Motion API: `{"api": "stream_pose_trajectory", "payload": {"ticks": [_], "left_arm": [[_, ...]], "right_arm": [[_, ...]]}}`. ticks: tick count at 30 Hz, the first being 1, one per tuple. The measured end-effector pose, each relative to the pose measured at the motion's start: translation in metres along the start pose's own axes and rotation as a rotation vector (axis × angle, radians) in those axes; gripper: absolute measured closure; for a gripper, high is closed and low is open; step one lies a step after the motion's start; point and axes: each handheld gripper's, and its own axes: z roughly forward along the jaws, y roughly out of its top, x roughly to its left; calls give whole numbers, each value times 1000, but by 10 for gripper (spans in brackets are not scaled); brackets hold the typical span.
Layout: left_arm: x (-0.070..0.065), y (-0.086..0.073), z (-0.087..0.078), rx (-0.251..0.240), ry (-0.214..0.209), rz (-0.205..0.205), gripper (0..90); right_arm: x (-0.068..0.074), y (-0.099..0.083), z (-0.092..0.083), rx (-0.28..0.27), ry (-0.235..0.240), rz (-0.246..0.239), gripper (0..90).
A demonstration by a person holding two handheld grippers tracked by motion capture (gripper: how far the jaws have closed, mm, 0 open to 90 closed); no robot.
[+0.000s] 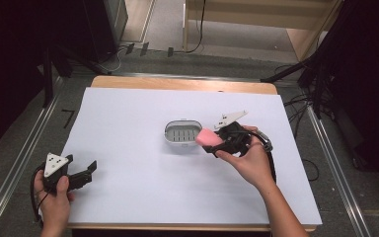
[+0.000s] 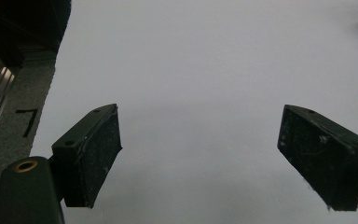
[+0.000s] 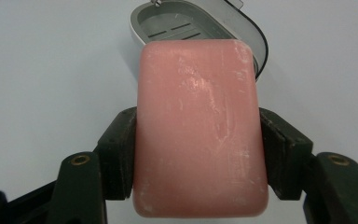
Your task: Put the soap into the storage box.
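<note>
Even overhead light, dark surroundings — soft focus, faint shadows

White sheet (image 1: 143,187) on wooden table (image 1: 177,83); floor cables (image 1: 301,103), black tape mark (image 1: 68,117).

Near rim of soap dish (image 3: 242,25) behind pink soap (image 3: 200,126)

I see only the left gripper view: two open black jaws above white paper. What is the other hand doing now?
Observer: The right gripper is shut on a pink soap bar, one jaw on each long side.
Operator: Is there some place to put it?
Observer: Yes, an open grey soap dish stands on the white sheet, right beside the soap.
Operator: Is something already in the dish?
Observer: No; its slotted bottom is bare in the high view.
Operator: And my left gripper?
Observer: The left gripper is open near the sheet's front left corner, far from the dish.
</note>
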Motion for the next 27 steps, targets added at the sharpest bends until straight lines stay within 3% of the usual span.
{"api": "stream_pose_trajectory", "payload": {"ticks": [8, 16, 27], "left_arm": [[0, 0, 0, 1, 0, -1, 139], [0, 0, 0, 0, -2, -2, 139], [1, 0, 0, 0, -6, -3, 139]], "right_arm": [[-3, 11, 7, 5, 16, -20, 385], [-7, 22, 15, -14, 43, -80, 385], [-15, 34, 28, 9, 46, -98, 385]]}}
